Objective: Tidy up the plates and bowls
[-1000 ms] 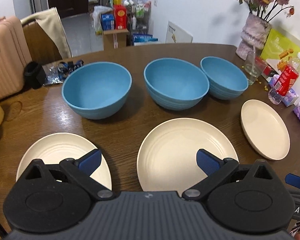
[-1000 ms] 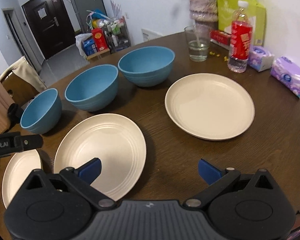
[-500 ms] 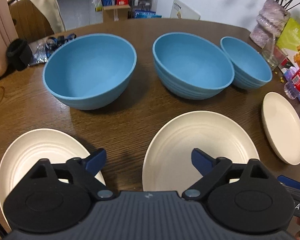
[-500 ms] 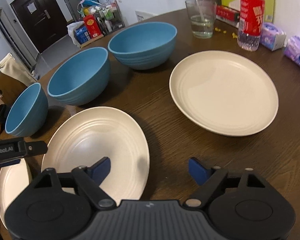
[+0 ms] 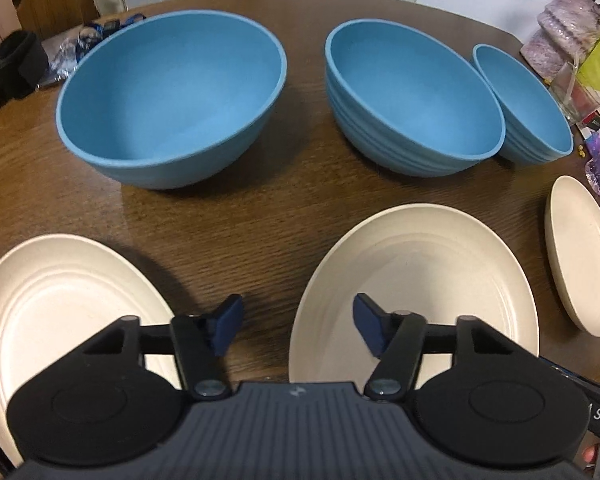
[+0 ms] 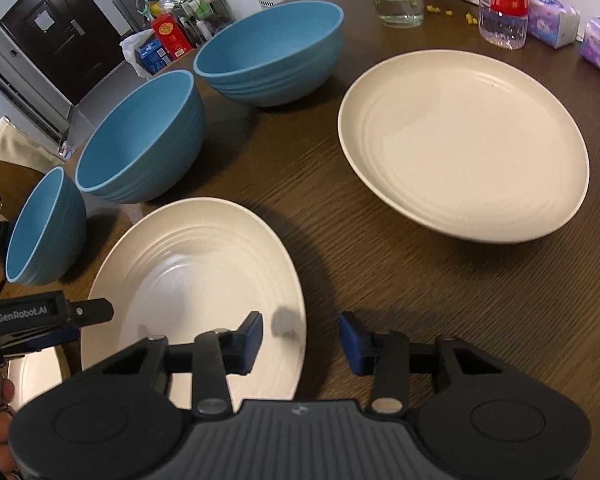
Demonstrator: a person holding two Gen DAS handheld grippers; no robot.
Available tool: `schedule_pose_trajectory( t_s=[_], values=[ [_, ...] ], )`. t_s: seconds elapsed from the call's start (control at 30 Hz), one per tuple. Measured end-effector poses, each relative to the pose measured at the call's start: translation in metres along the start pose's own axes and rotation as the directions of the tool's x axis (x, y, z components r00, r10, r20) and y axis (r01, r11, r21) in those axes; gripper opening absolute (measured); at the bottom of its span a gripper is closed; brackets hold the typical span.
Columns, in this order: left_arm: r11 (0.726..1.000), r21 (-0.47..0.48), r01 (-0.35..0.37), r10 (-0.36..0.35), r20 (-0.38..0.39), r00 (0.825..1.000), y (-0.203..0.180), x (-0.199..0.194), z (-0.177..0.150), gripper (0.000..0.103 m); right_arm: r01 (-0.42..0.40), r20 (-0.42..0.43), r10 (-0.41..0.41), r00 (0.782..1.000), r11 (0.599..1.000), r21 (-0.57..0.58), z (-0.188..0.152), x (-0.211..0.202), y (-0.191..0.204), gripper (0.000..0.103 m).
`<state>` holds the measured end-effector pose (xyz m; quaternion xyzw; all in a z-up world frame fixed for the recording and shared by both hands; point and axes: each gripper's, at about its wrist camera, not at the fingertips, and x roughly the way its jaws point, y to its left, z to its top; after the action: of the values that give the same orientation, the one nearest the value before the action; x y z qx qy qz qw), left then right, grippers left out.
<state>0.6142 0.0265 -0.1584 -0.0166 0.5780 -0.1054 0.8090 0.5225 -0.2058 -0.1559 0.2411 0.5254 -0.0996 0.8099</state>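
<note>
Sitting separately on the tabletop (image 5: pixel 292 220), none of the dishes has been stacked or gathered yet, so the tidying looks barely begun. Three blue bowls form the far row: the left bowl (image 5: pixel 172 92), the middle bowl (image 5: pixel 408 96) and the right bowl (image 5: pixel 528 108), the last two nearly touching. Three cream plates lie nearer: the left plate (image 5: pixel 60 300), the middle plate (image 5: pixel 428 272) and the right plate (image 6: pixel 464 140).

The left gripper (image 5: pixel 298 330) hangs over the gap between the left and middle plates; its jaws have just been closing, now stand half open, and grip nothing, with the middle plate's near-left rim beneath them. The right gripper (image 6: pixel 300 340) straddles that plate's right edge, its jaws narrowing too, not yet pressing it. All stacking remains, probably beginning with this middle plate.
</note>
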Motion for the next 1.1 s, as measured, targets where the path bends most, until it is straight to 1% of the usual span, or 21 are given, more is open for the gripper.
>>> schedule_pose_trajectory(
  t_s=[0.07,0.13,0.2,0.23,0.33,0.43,0.5,0.57,0.6,0.63,0.67,1.1],
  values=[
    [1.0,-0.005,-0.001,0.001,-0.01,1.0,0.0,0.002,0.001,0.053,-0.004,-0.005,0.004,1.0,1.0,0.006,0.0,0.001,0.0,0.033],
    [1.0,-0.008,0.001,-0.001,-0.018,1.0,0.001,0.004,0.002,0.045,-0.007,-0.009,0.007,1.0,1.0,0.011,0.001,0.002,0.0,0.029],
    [1.0,-0.01,0.003,-0.003,-0.026,1.0,0.001,0.005,0.002,0.041,-0.011,-0.012,0.011,1.0,1.0,0.017,0.003,0.003,-0.001,0.021],
    [1.0,-0.01,0.002,-0.003,-0.029,1.0,0.001,0.006,0.002,0.039,-0.011,-0.014,0.011,1.0,1.0,0.022,0.003,0.004,-0.001,0.02],
    [1.0,-0.01,0.001,-0.001,-0.03,1.0,0.001,0.006,0.004,0.036,-0.021,-0.015,0.021,1.0,0.999,0.035,0.004,0.006,-0.002,0.015],
    [1.0,-0.008,0.012,-0.013,-0.03,0.999,0.0,0.007,0.005,0.03,-0.028,-0.016,0.029,0.999,0.999,0.042,0.004,0.008,-0.002,0.012],
    [1.0,-0.006,0.015,-0.015,-0.029,0.999,0.0,0.007,0.006,0.029,-0.036,-0.017,0.037,0.999,0.998,0.046,0.005,0.01,-0.002,0.009],
    [1.0,-0.004,0.013,-0.013,-0.027,1.0,-0.002,0.007,0.007,0.029,-0.04,-0.016,0.041,0.999,0.998,0.048,0.004,0.009,-0.002,0.009],
    [1.0,-0.003,0.013,-0.013,-0.027,1.0,-0.003,0.007,0.007,0.027,-0.041,-0.015,0.042,0.999,0.998,0.047,0.004,0.009,-0.002,0.009],
    [1.0,-0.003,0.018,-0.018,-0.027,0.999,-0.004,0.007,0.007,0.023,-0.043,-0.014,0.044,0.999,0.998,0.048,0.004,0.01,-0.002,0.009],
    [1.0,-0.004,0.024,-0.024,-0.027,0.999,-0.004,0.007,0.008,0.022,-0.045,-0.012,0.045,0.999,0.998,0.05,0.004,0.01,-0.002,0.009],
    [1.0,0.005,0.008,-0.008,-0.004,1.0,-0.006,0.004,0.004,0.021,-0.051,0.014,0.051,0.999,0.998,0.039,0.0,0.008,-0.006,0.009]
  ],
)
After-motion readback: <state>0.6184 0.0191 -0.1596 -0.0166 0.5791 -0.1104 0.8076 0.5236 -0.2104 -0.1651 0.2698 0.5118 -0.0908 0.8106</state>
